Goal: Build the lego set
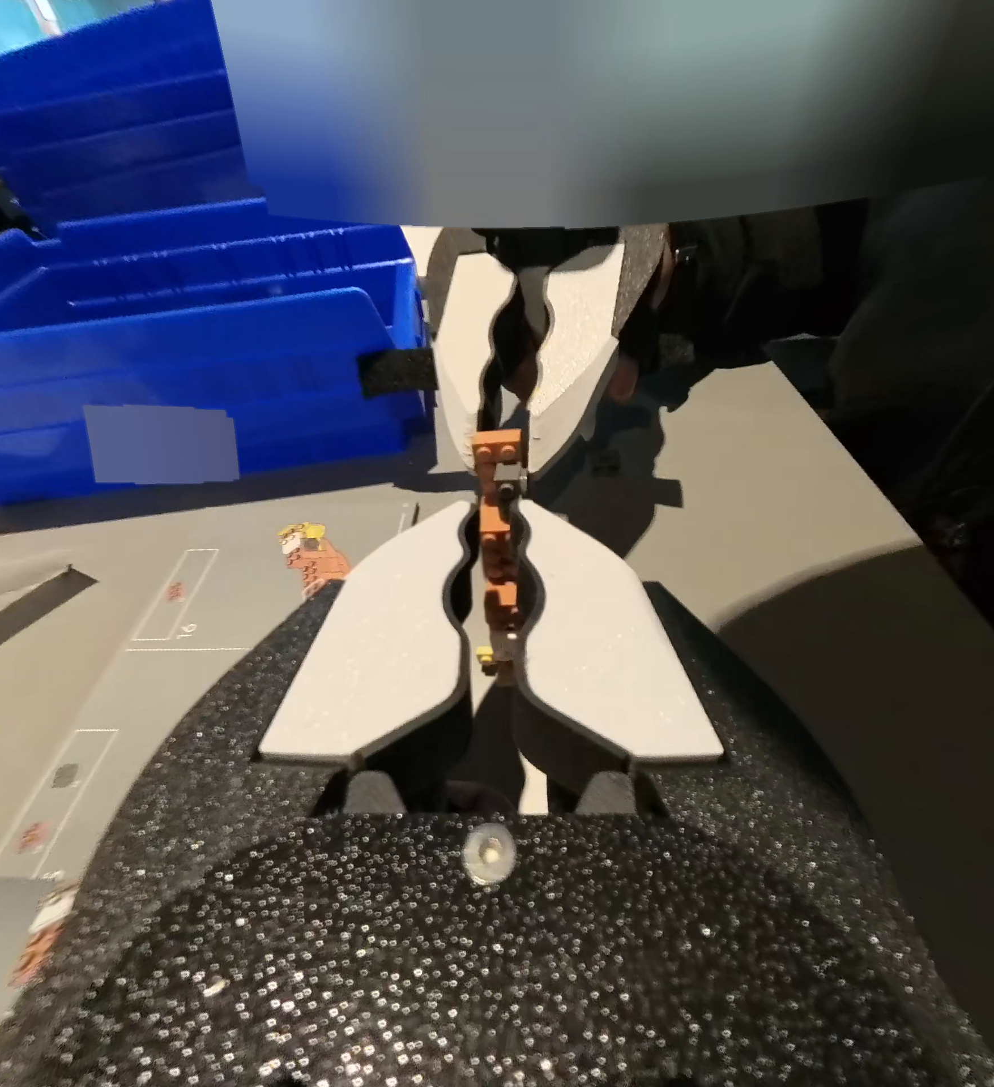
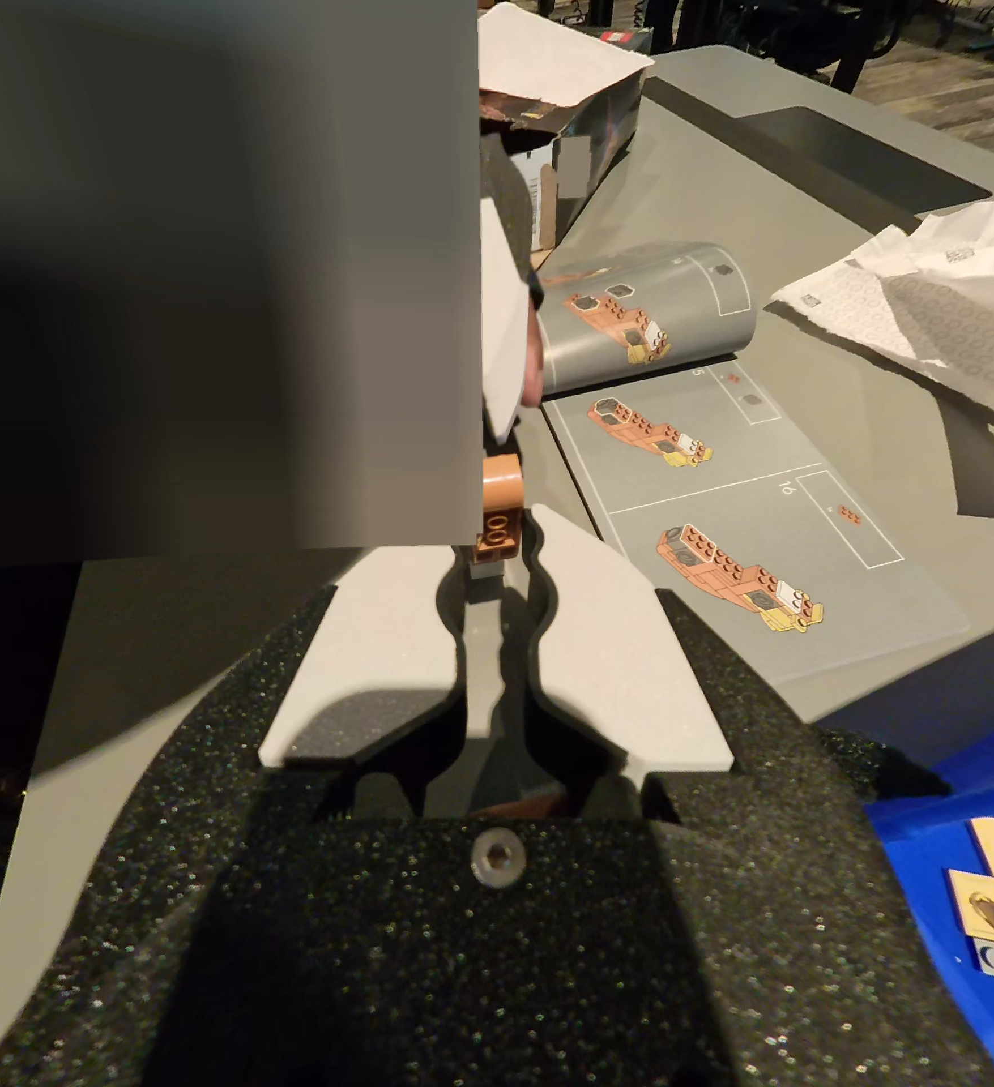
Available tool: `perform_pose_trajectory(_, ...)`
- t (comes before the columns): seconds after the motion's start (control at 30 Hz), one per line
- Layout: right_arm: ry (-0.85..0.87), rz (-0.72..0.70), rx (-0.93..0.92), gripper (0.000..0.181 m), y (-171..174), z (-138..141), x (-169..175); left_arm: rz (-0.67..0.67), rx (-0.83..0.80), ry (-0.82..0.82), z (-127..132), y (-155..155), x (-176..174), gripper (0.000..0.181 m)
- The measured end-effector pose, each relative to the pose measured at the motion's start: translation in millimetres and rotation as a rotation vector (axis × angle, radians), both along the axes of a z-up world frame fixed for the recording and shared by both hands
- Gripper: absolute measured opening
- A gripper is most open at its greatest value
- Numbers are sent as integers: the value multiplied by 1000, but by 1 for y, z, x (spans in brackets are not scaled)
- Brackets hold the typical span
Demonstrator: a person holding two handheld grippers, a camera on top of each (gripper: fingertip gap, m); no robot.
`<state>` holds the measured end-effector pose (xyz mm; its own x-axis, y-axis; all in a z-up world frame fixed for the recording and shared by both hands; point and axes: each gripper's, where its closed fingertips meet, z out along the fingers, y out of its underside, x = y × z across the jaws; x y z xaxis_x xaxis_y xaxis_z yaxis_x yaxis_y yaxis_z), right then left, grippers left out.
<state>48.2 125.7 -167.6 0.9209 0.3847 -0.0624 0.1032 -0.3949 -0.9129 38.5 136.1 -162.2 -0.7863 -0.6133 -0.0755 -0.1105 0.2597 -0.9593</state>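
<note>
Left gripper (image 1: 497, 517) clamped on the brown lego assembly (image 1: 499, 564), held above the grey table (image 1: 747, 470). Right gripper (image 1: 503, 447) pinches the assembly's far end. Instruction booklet (image 2: 718, 529) and blue bins (image 1: 188, 353) lie beside the assembly.

Your left gripper (image 1: 494, 564) points forward, its two grey fingers (image 1: 388, 635) drawn close together and clamped on the orange brick assembly (image 1: 497, 559), which stands on edge in the narrow gap between them. Your right gripper (image 1: 503, 435) faces it from the far side of that assembly, tips meeting its far end, and it pinches a small grey piece (image 1: 509, 473) there. In the right wrist view, your right gripper (image 2: 491, 564) has its fingers (image 2: 594, 635) nearly closed on that grey piece just short of the assembly. Behind the assembly, a bit of your hand (image 1: 624, 376) shows.
</note>
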Motion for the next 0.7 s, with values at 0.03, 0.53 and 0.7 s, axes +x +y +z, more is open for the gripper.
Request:
perform_pose_trajectory(0.03,2,0,0,16,0,0,0,-3,1,2,-1,-1,0,9)
perform_pose_trajectory(0.53,20,-7,1,16,1,0,-1,4,1,12,-4,-3,2,0)
perform_pose_trajectory(0.7,20,-20,5,16,2,1,-1,-5,25,5,-5,-4,-1,0)
